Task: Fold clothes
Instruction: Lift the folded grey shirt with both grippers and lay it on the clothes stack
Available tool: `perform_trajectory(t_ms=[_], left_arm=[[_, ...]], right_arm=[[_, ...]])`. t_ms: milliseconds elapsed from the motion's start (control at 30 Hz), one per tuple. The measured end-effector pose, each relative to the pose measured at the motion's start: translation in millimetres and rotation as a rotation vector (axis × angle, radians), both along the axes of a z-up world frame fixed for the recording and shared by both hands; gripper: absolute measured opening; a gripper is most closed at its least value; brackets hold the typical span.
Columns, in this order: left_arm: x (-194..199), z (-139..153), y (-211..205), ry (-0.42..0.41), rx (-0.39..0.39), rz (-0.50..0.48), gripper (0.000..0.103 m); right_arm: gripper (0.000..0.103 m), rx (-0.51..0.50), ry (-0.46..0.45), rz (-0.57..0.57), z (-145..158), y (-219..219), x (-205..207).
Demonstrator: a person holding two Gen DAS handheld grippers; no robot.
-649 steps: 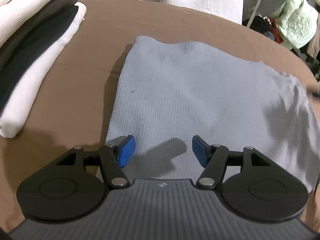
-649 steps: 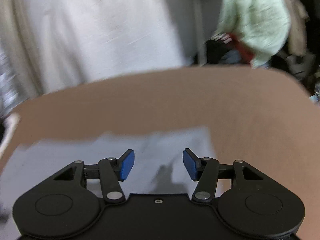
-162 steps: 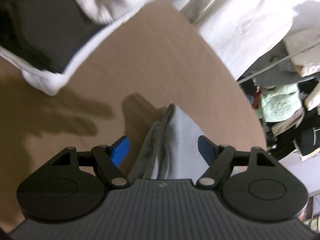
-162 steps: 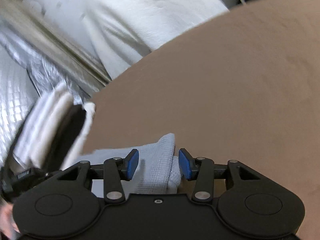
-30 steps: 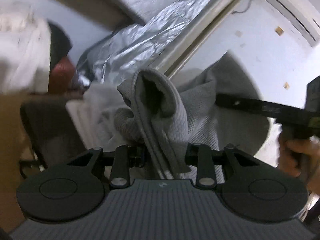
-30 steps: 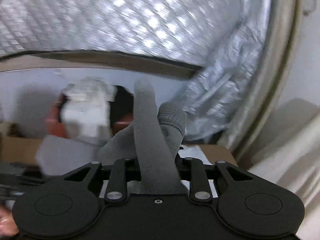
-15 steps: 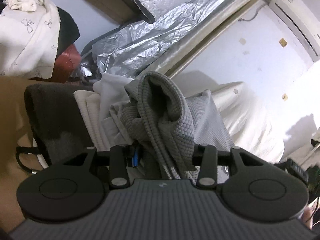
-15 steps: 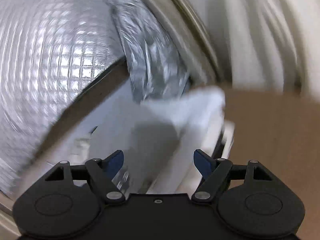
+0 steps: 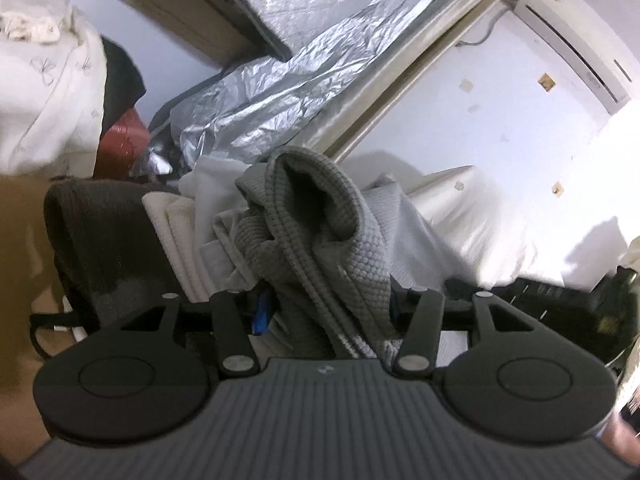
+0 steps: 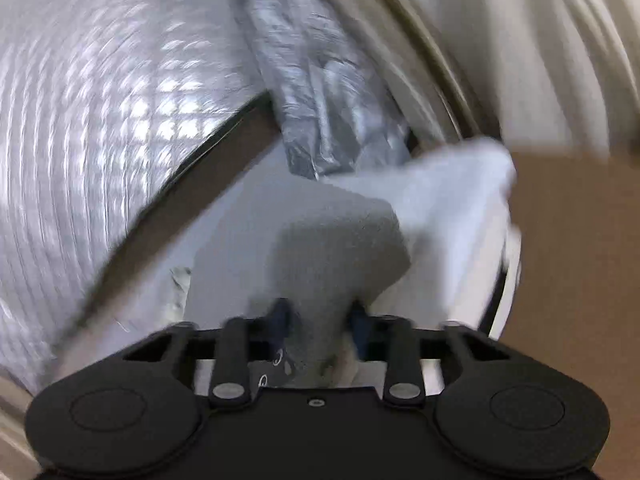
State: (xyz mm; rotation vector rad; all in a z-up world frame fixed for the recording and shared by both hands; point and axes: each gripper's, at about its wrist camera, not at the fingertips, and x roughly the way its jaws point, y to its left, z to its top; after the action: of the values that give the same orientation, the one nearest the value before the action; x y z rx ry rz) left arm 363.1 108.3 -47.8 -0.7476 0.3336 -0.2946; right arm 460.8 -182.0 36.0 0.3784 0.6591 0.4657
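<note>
Between the fingers of the left tool [image 9: 326, 306], a bunched fold of the grey waffle-knit garment [image 9: 316, 220] stands up in a loose hood. The jaws are drawn in against the cloth, with a sliver of blue pad showing on one side; the grip reads as closed on the fabric. Beyond the garment lies a stack of folded clothes [image 9: 120, 240], dark and white layers, and beyond that a crumpled silver sheet [image 9: 280, 92] against the wall. The brown bench [image 9: 16, 240] shows only at the edge of this view.

The right tool [image 10: 318, 324] is likewise closed on a grey fold of the same garment, though blur softens the detail. Just beyond that fold is a white folded piece [image 10: 452, 216], and the bench surface lies to the far side of it.

Judgement: both tools hold the folded garment raised clear of the bench, near the stack, so that the bundle keeps its shape while carried. The likely step in hand is placing it on the stack. The loose hood of cloth above the left grip could unfold on release; a level, simultaneous set-down appears advisable.
</note>
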Motion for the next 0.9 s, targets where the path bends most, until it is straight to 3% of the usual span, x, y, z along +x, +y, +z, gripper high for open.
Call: perform_trajectory(t_ms=[67,167,200,233,300,367,400,467,567,667,733,833,900], left_arm=[[-5,1,-2,-0.048,0.001,0.028,0.051],[-10,-2,-4,-0.074,-0.068,0.102,0.052],[-11,-2,-6,-0.07,-0.051,0.119,0.058],[-11,-1,-8,-0.064,-0.025,0.135,0.061],[-12,0,-12,-0.053,0.025,0.168,0.069],[-14,2,-15,-0.047,0.073,0.216,0.074],[-17,4,-13,-0.057,0.085,0.247,0.078],[-21,6,-9,-0.08,0.099,0.301,0.08],[-20,5,-2,-0.053,0.114,0.308,0.08],[-17,1,2,-0.028,0.135,0.313,0.082],[-16,0,4,-0.018,0.14,0.315,0.082],[-16,-1,3,0.001,0.145,0.318,0.082],[-15,-3,2,0.02,0.151,0.315,0.082]], right_arm=[[0.023,-0.11,-0.139,0.069,23,19,-9],[0.021,-0.195,-0.308,0.177,48,38,-13],[0.021,-0.227,-0.327,0.191,51,40,-7],[0.021,-0.261,-0.309,0.186,47,38,3],[0.038,-0.31,-0.212,0.107,25,26,31],[0.045,-0.325,-0.114,-0.011,0,11,52],[0.059,-0.281,-0.103,-0.049,-8,1,55],[0.06,-0.194,-0.112,-0.101,-16,-15,57],[0.06,-0.232,-0.182,-0.157,-2,-9,50],[0.06,-0.322,-0.317,-0.079,16,25,30],[0.06,-0.338,-0.353,0.028,25,48,27],[0.06,-0.337,-0.29,0.201,25,74,32],[0.06,-0.402,-0.208,0.251,12,93,51]])
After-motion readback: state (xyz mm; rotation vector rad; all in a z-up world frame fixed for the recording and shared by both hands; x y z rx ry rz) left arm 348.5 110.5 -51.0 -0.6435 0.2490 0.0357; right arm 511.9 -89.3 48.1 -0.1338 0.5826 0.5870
